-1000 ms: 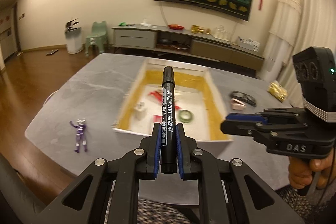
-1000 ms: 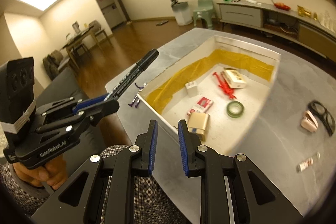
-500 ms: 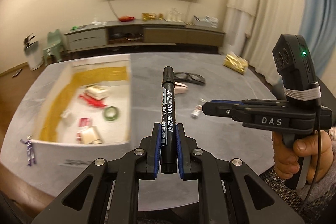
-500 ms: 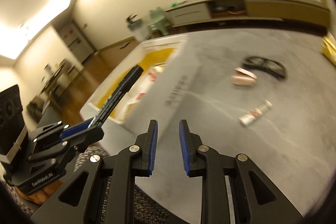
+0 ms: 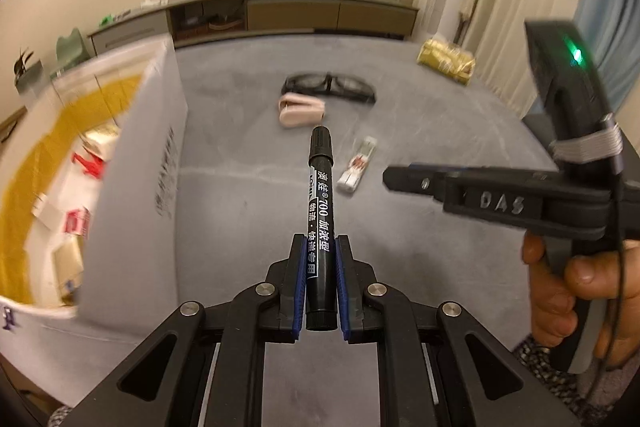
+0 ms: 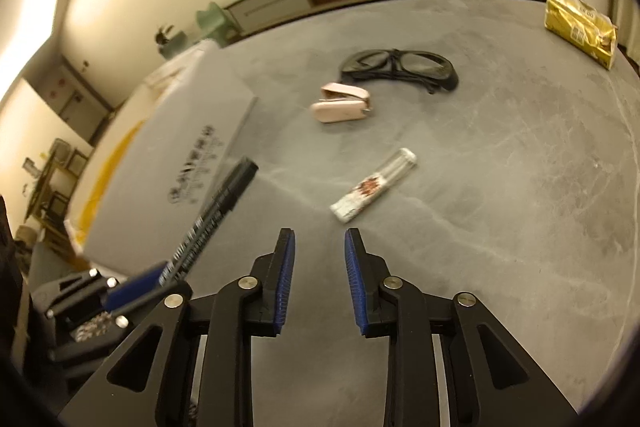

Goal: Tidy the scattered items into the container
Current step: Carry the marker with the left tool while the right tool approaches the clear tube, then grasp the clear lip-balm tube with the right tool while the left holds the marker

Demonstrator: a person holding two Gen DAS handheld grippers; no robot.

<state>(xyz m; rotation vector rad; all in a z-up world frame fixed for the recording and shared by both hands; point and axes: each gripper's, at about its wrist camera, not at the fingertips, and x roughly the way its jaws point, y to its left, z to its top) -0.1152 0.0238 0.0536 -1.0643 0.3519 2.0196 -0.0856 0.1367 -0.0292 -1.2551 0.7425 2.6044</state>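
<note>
Box [image 5: 132,163] contents blurred, unreadable; purple toy [image 5: 8,319] cut off at edge.

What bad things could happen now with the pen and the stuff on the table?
1. The left gripper grips the pen only near its tail, so a bump against the box wall could tilt or drop it.
2. The open right gripper points at the small tube; being round, it might roll away when pinched.
3. The two grippers are close together and might knock each other.
</note>
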